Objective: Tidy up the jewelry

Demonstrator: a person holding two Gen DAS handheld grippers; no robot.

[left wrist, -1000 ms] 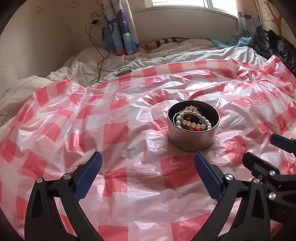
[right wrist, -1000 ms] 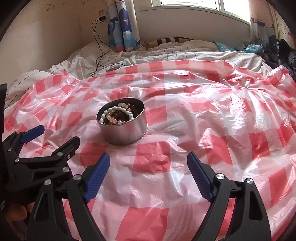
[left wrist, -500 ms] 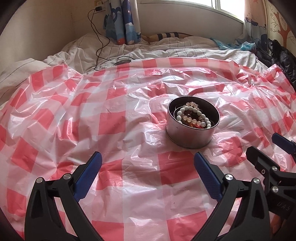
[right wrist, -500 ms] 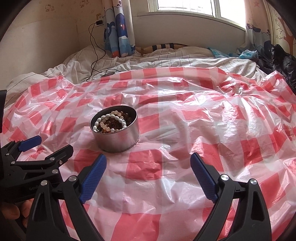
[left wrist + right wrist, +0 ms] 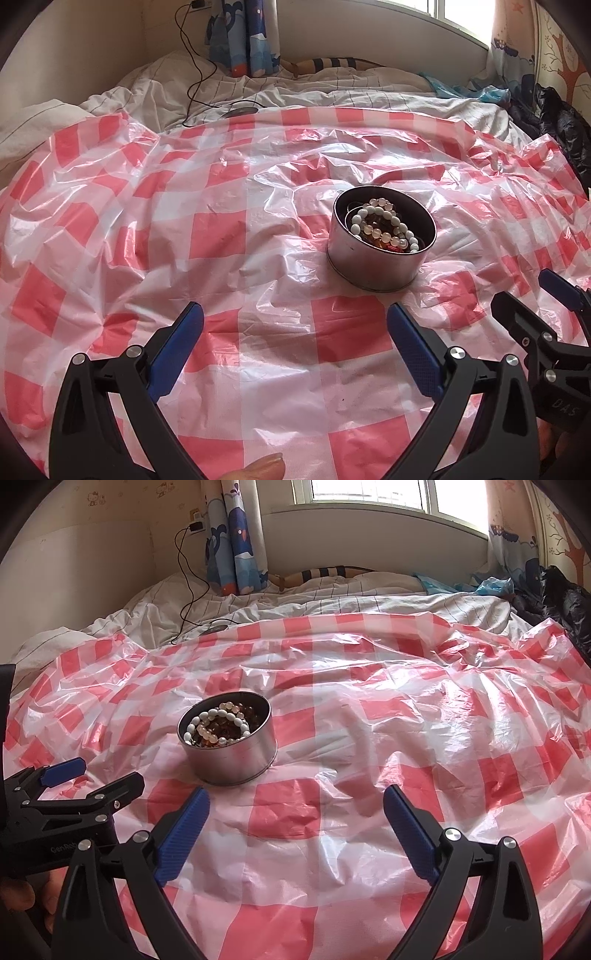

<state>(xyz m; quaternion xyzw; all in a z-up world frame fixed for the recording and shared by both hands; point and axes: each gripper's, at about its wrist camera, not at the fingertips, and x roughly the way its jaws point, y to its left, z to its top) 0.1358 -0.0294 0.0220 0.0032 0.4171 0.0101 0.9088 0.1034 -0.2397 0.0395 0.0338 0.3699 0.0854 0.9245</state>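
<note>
right gripper (image 5: 295,823) jaws opening wider, seemingly empty; bracelets (image 5: 218,725) in tin (image 5: 236,760).

This is looking like a bedroom in a home: a rumpled bed (image 5: 332,602) is lying under a window (image 5: 369,494), cartoon curtains (image 5: 236,542) are hanging beside it, and a charger cable (image 5: 188,579) (plugged into the wall) is trailing onto the sheets.

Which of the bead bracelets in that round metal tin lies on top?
The white bead bracelet lies uppermost in the round silver metal tin, its pale loop across the darker amber-brown beads beneath it.
</note>
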